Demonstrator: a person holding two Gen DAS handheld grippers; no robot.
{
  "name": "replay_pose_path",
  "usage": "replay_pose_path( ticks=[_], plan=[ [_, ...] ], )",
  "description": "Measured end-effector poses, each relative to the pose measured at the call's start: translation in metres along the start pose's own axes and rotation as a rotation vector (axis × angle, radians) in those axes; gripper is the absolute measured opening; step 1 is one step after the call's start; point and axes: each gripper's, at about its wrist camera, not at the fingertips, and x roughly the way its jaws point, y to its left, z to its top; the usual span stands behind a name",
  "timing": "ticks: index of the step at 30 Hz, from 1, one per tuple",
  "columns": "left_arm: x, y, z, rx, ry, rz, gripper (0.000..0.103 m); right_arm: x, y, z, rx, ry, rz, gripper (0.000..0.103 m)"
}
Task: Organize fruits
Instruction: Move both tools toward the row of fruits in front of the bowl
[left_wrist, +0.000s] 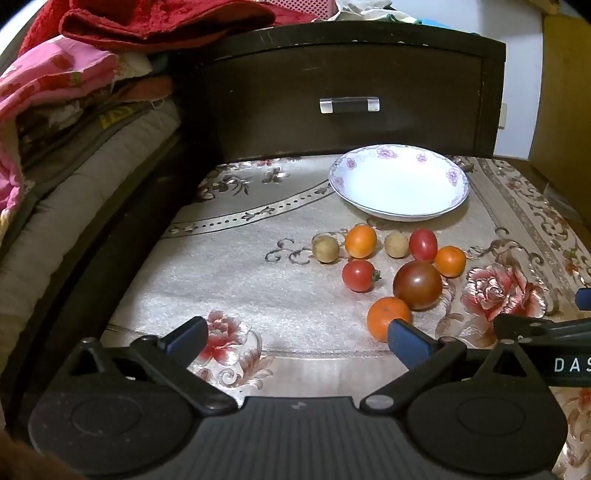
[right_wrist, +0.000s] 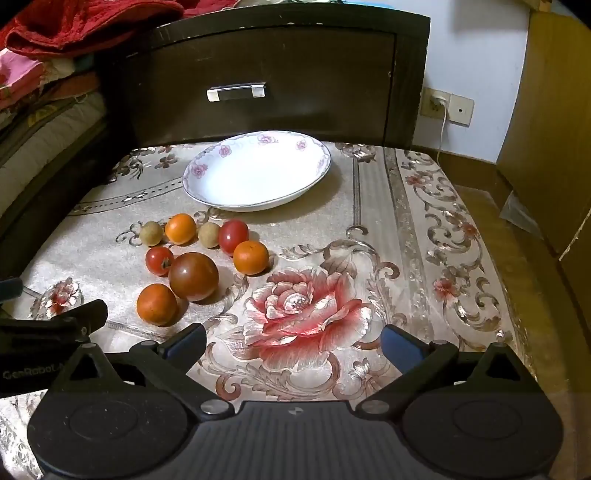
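Several small fruits lie in a cluster on the flowered cloth: a large dark tomato (left_wrist: 417, 284) (right_wrist: 193, 276), three orange fruits such as the nearest one (left_wrist: 386, 315) (right_wrist: 157, 304), two red cherry tomatoes (left_wrist: 357, 275) (right_wrist: 159, 260) and two tan round fruits (left_wrist: 325, 249) (right_wrist: 151, 233). Behind them stands a white flower-rimmed bowl (left_wrist: 448, 177) (right_wrist: 195, 171), nothing in it. My left gripper (left_wrist: 295, 338) is open, low and in front of the cluster, its right finger overlapping the nearest orange fruit. My right gripper (right_wrist: 293, 341) is open over the big rose pattern, to the right of the fruits.
A dark wooden drawer front (left_wrist: 351, 74) (right_wrist: 258, 55) rises behind the bowl. Stacked bedding and a red blanket (left_wrist: 147, 22) lie at the left. A wall socket with a cord (right_wrist: 439, 101) and a cardboard box (right_wrist: 554, 110) are at the right.
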Motion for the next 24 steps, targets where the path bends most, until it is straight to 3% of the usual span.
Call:
replay_pose_path(
  ticks=[24],
  plan=[
    [-0.0008,-0.0019,-0.0038,0.014,-0.006,-0.019,0.103,0.0034,0.0008,-0.0038,-0.010,0.030,0.018,0.088]
  ],
)
